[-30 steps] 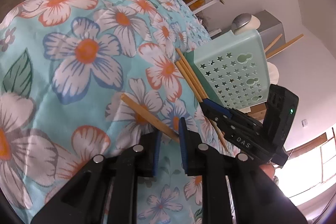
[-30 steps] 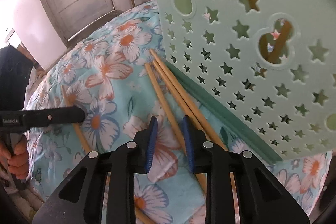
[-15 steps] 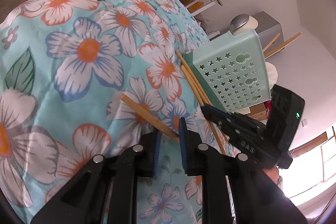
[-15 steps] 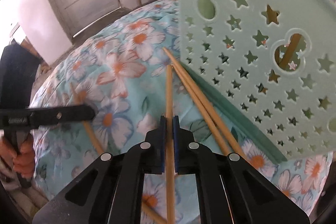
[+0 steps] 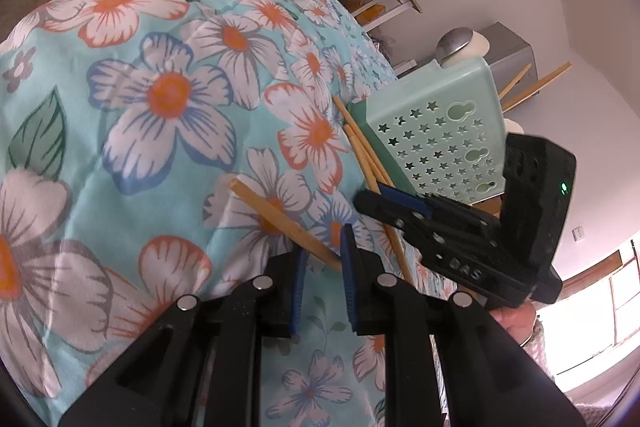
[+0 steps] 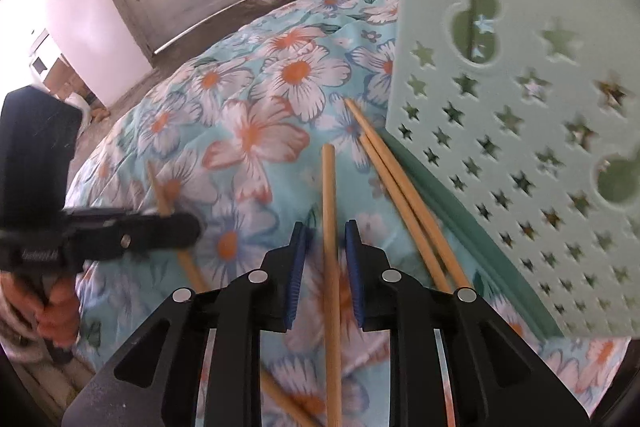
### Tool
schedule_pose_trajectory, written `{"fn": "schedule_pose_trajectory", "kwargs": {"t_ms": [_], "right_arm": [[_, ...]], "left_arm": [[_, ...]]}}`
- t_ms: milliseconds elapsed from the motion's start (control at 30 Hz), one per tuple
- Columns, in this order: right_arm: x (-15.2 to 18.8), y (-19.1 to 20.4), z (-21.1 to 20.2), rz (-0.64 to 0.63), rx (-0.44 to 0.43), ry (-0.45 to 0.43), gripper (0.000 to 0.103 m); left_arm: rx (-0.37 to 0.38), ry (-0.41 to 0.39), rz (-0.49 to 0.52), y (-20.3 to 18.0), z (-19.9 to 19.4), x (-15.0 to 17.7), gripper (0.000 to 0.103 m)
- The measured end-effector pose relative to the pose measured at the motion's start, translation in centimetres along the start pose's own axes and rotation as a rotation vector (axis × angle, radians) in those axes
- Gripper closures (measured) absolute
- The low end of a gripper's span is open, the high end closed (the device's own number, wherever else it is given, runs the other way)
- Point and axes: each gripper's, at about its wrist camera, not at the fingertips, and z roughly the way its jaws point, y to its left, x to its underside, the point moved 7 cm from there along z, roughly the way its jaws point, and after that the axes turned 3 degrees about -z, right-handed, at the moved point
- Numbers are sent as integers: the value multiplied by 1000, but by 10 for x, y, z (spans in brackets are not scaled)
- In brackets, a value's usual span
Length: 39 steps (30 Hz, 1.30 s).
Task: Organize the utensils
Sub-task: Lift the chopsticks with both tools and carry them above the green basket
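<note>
Floral quilt (image 6: 256,131): thin stiff wooden chopstick (image 6: 330,211), light, rolls; grip mid-shaft. Right gripper (image 6: 325,247) jaws just opened, straddling it; left gripper (image 5: 322,255) narrow, ungripped.

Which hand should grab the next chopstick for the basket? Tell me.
Right. A chopstick runs straight between the right gripper jaws, which have just been opening, beside the basket. The left gripper has a second chopstick slantwise at its tips.

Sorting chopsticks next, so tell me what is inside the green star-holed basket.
Two wooden sticks poke out past the green basket rim in the left wrist view, and brown wood shows through its star holes in the right wrist view. The wall covers everything else, so a count is impossible.
</note>
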Motion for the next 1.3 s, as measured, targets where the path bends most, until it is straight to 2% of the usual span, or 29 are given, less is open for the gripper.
{"fn": "schedule_pose_trajectory", "kwargs": {"t_ms": [33,67,100,267,467,600,667,767,900,1100,1200,1300], "right_arm": [[-2,0,1,8,1,-5,87],[-5,0,-1,18,-4,-14,95],[-7,1,-3,26,-4,-26,97],[-18,1,-44,68,5,-136,98],[-21,-8,-131,170,35,-348,98],[-14,-15,-185,235,71,-491,98],[-6,-21,-206,272,86,-553,98],[7,-32,-224,338,104,-618,98],[20,-44,-230,407,109,-656,98],[40,-61,-241,464,116,-687,98],[47,-70,-241,486,115,-683,98],[53,-74,-241,514,86,-699,98]], "left_arm": [[0,-1,0,0,0,0,88],[0,-2,0,0,0,0,88],[-1,-3,-1,0,0,0,88],[-11,-9,-5,0,0,1,88],[-26,-25,-1,-7,-4,-2,88],[-38,-103,106,-29,-20,-11,89],[-49,-167,170,-45,-32,-17,90],[-54,-254,265,-71,-51,-27,93],[-15,-325,366,-105,-75,-34,97],[43,-357,461,-149,-94,-38,98],[96,-377,515,-173,-109,-42,98],[132,-442,579,-201,-126,-49,98]]}}
